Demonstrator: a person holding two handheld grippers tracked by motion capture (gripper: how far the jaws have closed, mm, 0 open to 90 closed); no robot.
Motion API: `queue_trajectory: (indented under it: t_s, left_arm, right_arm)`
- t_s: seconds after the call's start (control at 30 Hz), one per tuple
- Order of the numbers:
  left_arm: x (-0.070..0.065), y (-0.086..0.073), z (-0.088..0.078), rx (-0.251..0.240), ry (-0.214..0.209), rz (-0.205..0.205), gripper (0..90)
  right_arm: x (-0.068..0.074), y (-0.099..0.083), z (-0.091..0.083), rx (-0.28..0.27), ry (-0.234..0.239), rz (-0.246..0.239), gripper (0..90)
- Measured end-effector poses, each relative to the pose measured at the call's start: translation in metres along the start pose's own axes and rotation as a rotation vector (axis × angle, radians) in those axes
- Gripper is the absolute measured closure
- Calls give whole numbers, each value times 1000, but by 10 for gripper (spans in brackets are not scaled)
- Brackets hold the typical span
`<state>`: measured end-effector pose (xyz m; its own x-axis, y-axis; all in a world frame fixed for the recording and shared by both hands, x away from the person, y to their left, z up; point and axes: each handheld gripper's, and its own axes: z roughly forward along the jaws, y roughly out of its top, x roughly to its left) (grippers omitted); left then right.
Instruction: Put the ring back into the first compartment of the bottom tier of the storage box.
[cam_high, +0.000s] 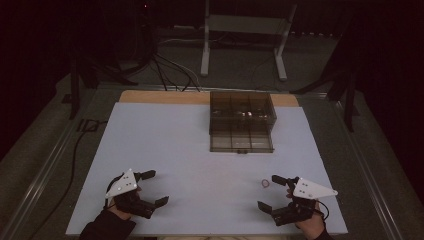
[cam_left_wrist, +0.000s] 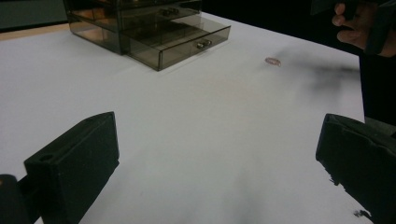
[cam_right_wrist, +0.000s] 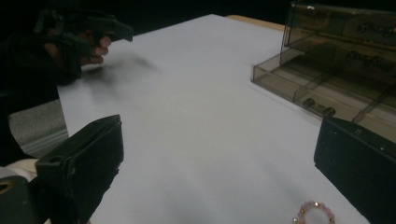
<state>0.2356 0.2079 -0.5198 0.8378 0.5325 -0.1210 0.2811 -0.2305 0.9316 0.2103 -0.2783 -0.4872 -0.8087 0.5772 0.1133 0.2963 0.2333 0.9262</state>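
Bracelet (cam_high: 264, 183): a small ring of pink beads, lying flat on the white table (cam_high: 190, 150), just beside the right gripper (cam_high: 266, 192) and well short of the drawer box (cam_high: 241, 121). That box is smoky clear plastic, and its lowest drawer (cam_high: 241, 141) is pulled out toward the bracelet, its divided cells apparently bare, though the dim light leaves that unsure. The right gripper has its jaws spread wide and holds nothing; in the right gripper view the bracelet (cam_right_wrist: 314, 213) sits at the bottom edge, closer to one jaw than the other. The left gripper (cam_high: 151, 188) is likewise spread wide and holding nothing, far from the bracelet on the side away from the right gripper. The likely job is to lift the bracelet into the open drawer, and the pickup looks like the risky part. Beads lying flat give the blunt jaws little to grip: closing off-centre could flick the bracelet across the smooth table, or pinch a single bead so the loop slips out in mid-air. Pressing down hard to get under it may scrape the jaws on the surface. At the drawer, a low approach could knock its front wall and push it shut, or shift the light box.
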Motion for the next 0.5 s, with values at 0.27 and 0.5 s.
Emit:
queue_trajectory:
  t_s: [0.27,0.5]
  left_arm:
    - [1,-1,0,0,-1,-5,6]
    - [1,-1,0,1,-3,-7,6]
  right_arm:
    - [0,11,-5,-39,-14,-10,0]
    - [-4,16,-6,-55,-42,-8,0]
